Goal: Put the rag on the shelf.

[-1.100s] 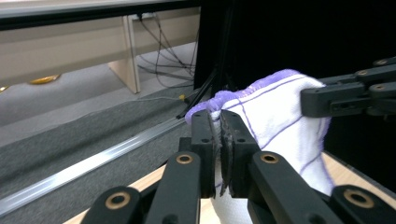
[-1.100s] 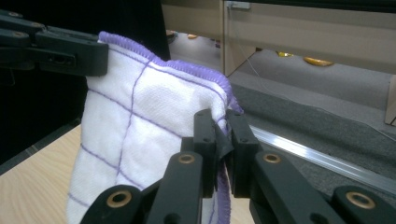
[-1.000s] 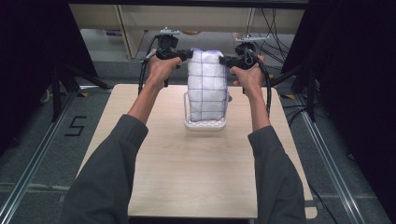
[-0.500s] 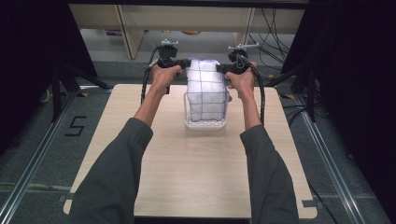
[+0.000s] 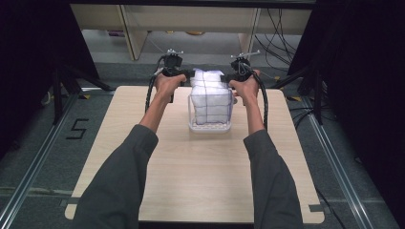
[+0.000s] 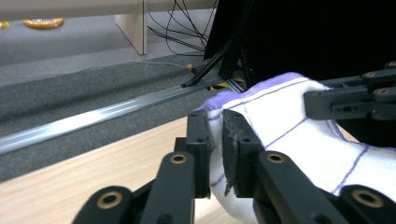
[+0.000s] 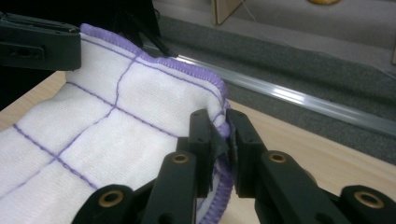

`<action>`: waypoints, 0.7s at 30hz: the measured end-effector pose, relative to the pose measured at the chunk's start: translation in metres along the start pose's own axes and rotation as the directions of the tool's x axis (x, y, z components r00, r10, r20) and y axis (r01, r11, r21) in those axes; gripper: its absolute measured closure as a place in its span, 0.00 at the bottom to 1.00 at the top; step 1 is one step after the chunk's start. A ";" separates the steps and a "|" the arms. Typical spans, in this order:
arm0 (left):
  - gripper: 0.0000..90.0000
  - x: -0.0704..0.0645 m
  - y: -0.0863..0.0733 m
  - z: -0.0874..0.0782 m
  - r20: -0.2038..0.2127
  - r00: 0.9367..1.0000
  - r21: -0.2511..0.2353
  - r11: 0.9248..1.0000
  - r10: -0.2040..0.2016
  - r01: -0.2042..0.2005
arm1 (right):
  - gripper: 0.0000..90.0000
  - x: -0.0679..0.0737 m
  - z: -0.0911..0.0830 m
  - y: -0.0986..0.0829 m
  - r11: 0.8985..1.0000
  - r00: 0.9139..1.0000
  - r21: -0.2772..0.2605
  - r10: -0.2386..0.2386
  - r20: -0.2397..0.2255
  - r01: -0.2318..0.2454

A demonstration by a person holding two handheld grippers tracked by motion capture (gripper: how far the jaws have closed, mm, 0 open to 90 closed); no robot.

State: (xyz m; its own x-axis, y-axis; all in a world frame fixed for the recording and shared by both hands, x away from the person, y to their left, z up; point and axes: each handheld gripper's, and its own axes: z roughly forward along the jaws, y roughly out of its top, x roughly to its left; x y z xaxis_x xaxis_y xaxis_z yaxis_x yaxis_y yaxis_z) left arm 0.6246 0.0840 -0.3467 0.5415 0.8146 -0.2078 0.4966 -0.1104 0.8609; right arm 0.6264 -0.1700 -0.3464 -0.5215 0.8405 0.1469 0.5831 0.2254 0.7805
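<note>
A white cloth with purple grid lines and purple hem (image 5: 210,93) hangs stretched between both grippers, its lower part down inside a clear plastic basket (image 5: 208,125) at the far middle of the table. My left gripper (image 5: 187,75) is shut on the cloth's left top corner; in the left gripper view the cloth (image 6: 289,135) is pinched between the jaws of my left gripper (image 6: 215,140). My right gripper (image 5: 228,77) is shut on the right top corner, and the right gripper view shows the hem of the cloth (image 7: 140,112) clamped in my right gripper (image 7: 219,140).
The wooden table (image 5: 200,181) is bare in front of the basket. Beyond its far edge run a metal rail (image 6: 93,119), grey floor and cables. Black stands flank the table on both sides.
Both grippers have come down and slightly closer together with the cloth, which now sits lower in the basket than a second ago.
</note>
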 end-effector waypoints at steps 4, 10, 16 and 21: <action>0.80 0.004 -0.005 0.000 -0.002 1.000 0.009 1.000 -0.015 0.015 | 0.77 -0.004 0.002 -0.004 1.000 1.000 0.001 0.012 0.008 -0.012; 0.75 0.012 -0.008 -0.011 0.016 1.000 0.019 1.000 -0.022 0.021 | 0.67 -0.010 -0.004 -0.005 1.000 0.999 -0.015 0.022 0.032 -0.021; 0.68 0.015 -0.014 -0.028 0.020 1.000 0.034 0.999 0.000 -0.001 | 0.62 -0.014 -0.022 -0.001 0.998 0.998 -0.043 0.050 0.043 -0.048; 0.63 0.016 -0.017 -0.042 0.029 0.999 0.031 0.999 0.017 -0.018 | 0.60 -0.017 -0.039 0.000 0.997 0.999 -0.070 0.025 0.038 -0.022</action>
State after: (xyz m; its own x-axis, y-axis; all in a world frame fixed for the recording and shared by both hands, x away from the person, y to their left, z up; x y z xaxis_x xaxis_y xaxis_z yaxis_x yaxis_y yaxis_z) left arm 0.5958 0.1226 -0.3450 0.5692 0.7959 -0.2064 0.5073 -0.1424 0.8500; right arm 0.6106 -0.2033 -0.3249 -0.4825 0.8641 0.1432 0.5494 0.1712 0.8178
